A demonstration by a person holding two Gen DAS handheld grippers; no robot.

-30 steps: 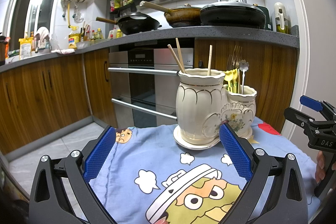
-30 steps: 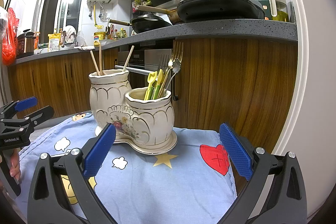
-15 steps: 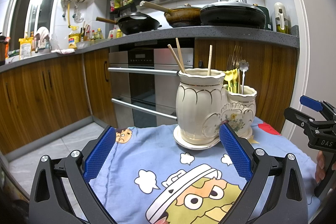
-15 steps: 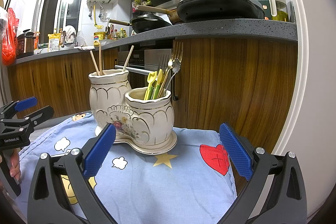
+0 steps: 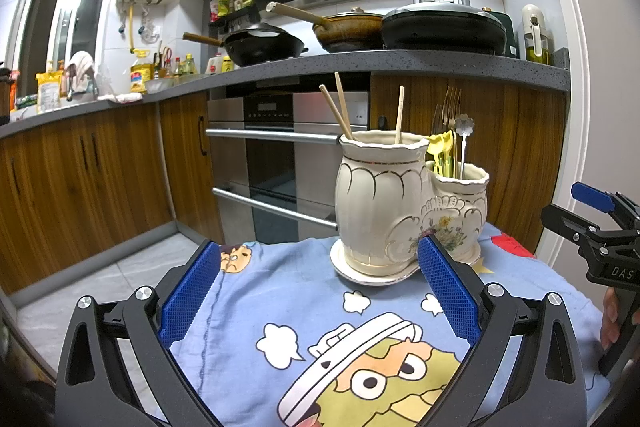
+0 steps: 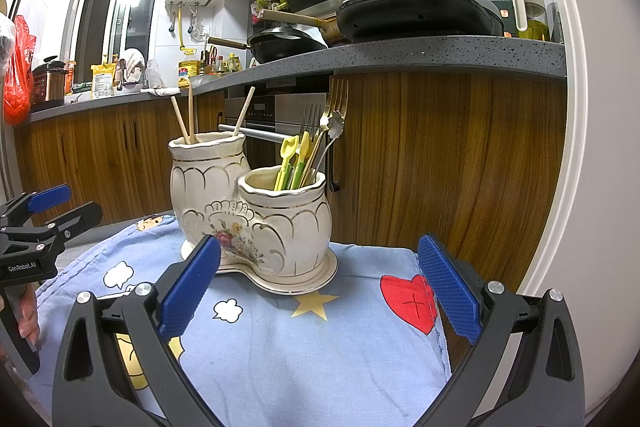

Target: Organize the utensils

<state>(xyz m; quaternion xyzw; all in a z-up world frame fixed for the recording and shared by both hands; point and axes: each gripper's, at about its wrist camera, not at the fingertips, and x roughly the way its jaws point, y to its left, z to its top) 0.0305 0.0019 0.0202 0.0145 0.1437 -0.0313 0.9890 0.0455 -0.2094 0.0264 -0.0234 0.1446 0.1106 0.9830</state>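
A cream ceramic double holder [image 5: 404, 211] [image 6: 248, 211] stands on a small table with a blue cartoon cloth [image 5: 312, 315] [image 6: 304, 339]. Its taller pot holds three wooden chopsticks [image 5: 344, 111] [image 6: 191, 115]. The shorter pot holds forks [image 6: 336, 107], a flower-handled spoon [image 5: 464, 131] and yellow and green plastic utensils [image 6: 294, 159]. My left gripper [image 5: 320, 291] hovers open over the cloth just in front of the holder, with nothing between its fingers. My right gripper [image 6: 316, 287] is open and empty too, near the holder's right side. Each gripper shows at the edge of the other's view.
Behind the table are wooden cabinets, an oven [image 5: 288, 163] and a grey counter [image 5: 440, 63] with pans. A white door frame [image 6: 576, 147] stands close on the right. The cloth's right edge [image 6: 438, 327] drops off near the red heart.
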